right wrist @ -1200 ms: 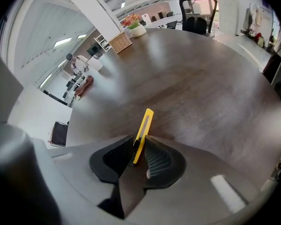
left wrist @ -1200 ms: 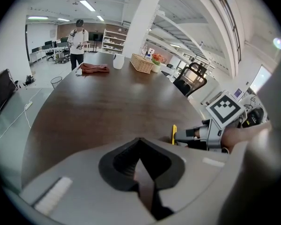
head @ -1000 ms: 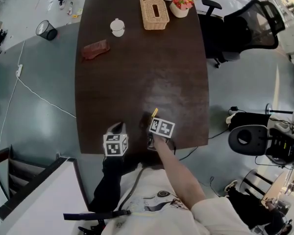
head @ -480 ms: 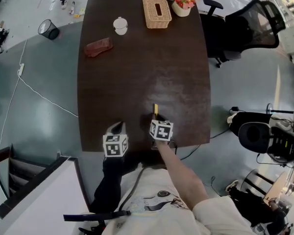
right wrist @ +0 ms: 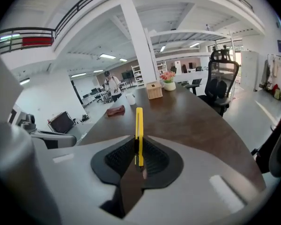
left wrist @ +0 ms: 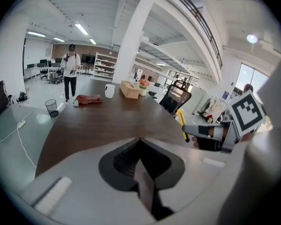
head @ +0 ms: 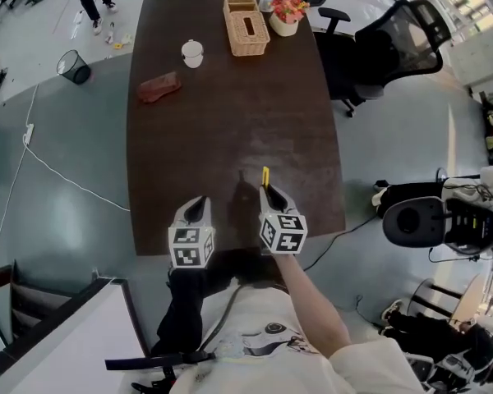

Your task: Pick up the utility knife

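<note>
Dark wooden table (head: 230, 97) spans an open office. Right gripper (head: 267, 190) clamps the utility knife (right wrist: 138, 130) between its jaws, over the table's near edge. The knife is slim, yellow, edge-on, projecting forward. Left gripper (head: 200, 205): jaws together, nothing between.

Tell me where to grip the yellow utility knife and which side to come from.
Grip the handle's near end across its two broad flat faces, coming along its length from the person's side. The utility knife is slim and flat, so a grip likely seats squarely there. The right tongs are shut on it just so, the yellow body pointing ahead.
</note>
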The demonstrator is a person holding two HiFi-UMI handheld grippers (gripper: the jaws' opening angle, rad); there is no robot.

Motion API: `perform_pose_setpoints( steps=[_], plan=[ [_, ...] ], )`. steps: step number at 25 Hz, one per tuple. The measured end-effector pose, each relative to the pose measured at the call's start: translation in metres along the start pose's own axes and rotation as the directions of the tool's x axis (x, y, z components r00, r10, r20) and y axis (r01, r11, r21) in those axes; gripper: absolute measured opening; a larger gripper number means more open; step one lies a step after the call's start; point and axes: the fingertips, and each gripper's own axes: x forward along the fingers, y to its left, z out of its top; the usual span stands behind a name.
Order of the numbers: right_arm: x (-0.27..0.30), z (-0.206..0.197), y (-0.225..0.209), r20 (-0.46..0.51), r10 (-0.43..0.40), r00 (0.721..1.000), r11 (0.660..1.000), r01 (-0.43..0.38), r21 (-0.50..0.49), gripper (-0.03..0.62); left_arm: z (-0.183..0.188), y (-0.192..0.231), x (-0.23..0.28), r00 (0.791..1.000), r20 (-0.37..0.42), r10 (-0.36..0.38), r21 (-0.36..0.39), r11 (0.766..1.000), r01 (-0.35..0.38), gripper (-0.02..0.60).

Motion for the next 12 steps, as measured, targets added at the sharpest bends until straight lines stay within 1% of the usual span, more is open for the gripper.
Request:
perform_pose_setpoints(
  steps=[3, 6, 12],
  plan=[
    [-0.023, 0.017, 0.009, 0.069, 0.01, 0.998, 1.0, -0.008, -0.027, 0.051, 0.02, -0.01, -0.012, 0.998, 0.063, -0.026, 0.013, 1.0, 0.025, -0.002],
    [-0.049, 0.028, 0.011, 0.12, 0.027, 0.992, 0.999, -0.023, -0.039, 0.051, 0.032, -0.022, -0.026, 0.993, 0.114, -0.04, 0.021, 0.999, 0.038, -0.002],
    [-0.105, 0.052, 0.005, 0.235, 0.056, 0.97, 0.997, -0.041, -0.068, 0.051, 0.045, -0.044, -0.063, 0.976, 0.216, -0.011, 0.04, 0.999, 0.002, -0.002]
  ],
)
